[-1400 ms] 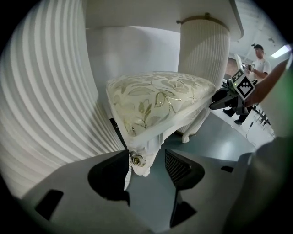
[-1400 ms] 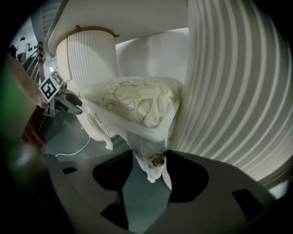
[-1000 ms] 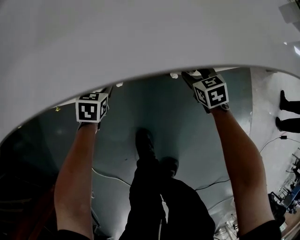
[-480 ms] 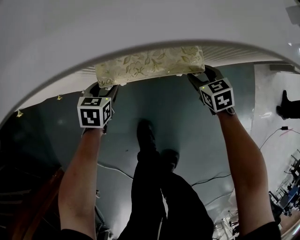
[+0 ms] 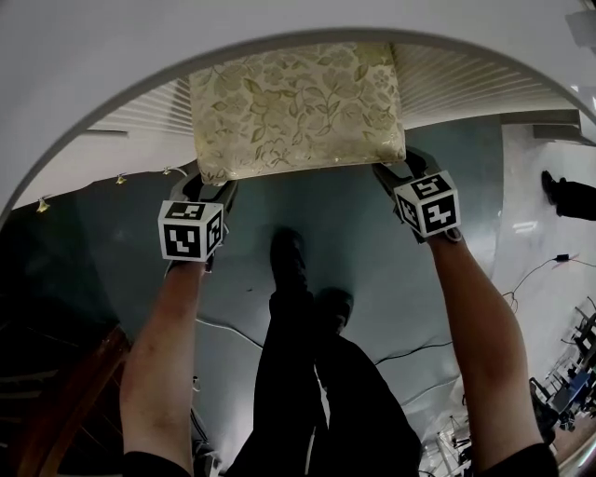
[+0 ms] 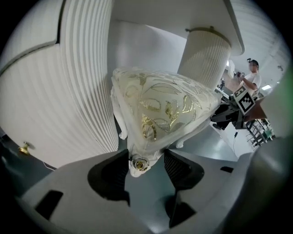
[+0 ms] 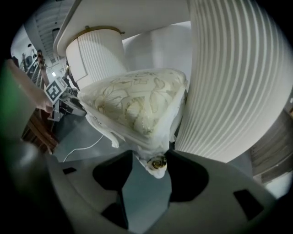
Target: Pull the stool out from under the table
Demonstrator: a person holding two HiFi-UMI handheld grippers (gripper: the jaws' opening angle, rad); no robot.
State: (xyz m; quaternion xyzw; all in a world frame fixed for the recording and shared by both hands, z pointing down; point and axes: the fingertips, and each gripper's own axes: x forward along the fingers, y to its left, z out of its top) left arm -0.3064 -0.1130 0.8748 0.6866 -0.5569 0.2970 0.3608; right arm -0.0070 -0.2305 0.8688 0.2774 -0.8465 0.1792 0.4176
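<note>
The stool has a cream cushion with a gold leaf pattern and white carved legs. In the head view most of its seat shows beyond the curved edge of the white table. My left gripper is shut on the stool's near left corner, and my right gripper on its near right corner. In the left gripper view the corner with a gold rosette sits pinched in the left gripper. The right gripper view shows the right gripper clamped on the stool at the other rosette.
White fluted table supports stand close on both sides of the stool: a panel and column on the left, a panel and column on the right. My legs and shoes are on the grey floor below. A cable lies on the floor.
The stool has slid out from under the table edge toward me, from hidden to mostly in view. Both grippers moved back with it, still clamped on its corners.
</note>
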